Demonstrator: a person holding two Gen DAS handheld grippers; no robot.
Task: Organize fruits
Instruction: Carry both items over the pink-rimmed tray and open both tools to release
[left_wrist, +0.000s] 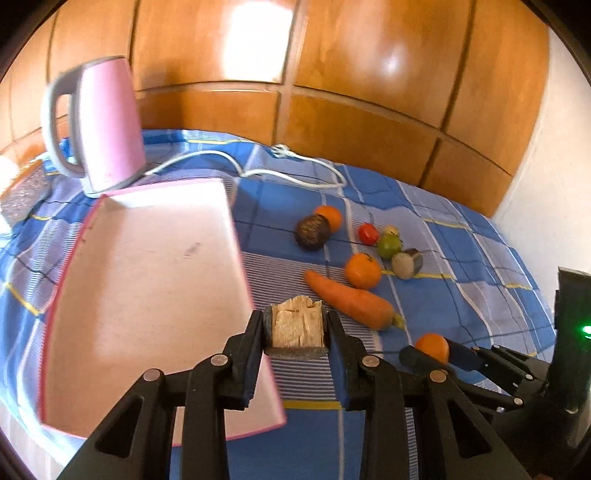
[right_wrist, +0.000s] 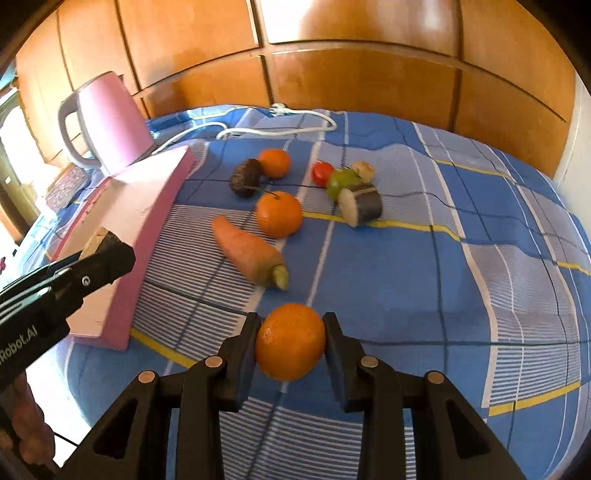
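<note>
My left gripper (left_wrist: 295, 325) is shut on a cut piece with pale fibrous flesh and a dark rind (left_wrist: 297, 328), held by the right edge of the pink tray (left_wrist: 140, 295). My right gripper (right_wrist: 291, 341) is shut on an orange (right_wrist: 290, 341) above the blue checked cloth; it also shows in the left wrist view (left_wrist: 432, 347). On the cloth lie a carrot (left_wrist: 351, 301), two more oranges (left_wrist: 363, 270) (left_wrist: 330, 216), a dark avocado (left_wrist: 312, 232), a red tomato (left_wrist: 368, 233), a green fruit (left_wrist: 388, 245) and a cut grey piece (left_wrist: 407, 263).
A pink kettle (left_wrist: 103, 125) stands behind the tray, its white cord (left_wrist: 295, 173) trailing across the cloth. A wooden panel wall (left_wrist: 332, 74) closes the back. A grey sponge-like block (left_wrist: 22, 192) lies far left.
</note>
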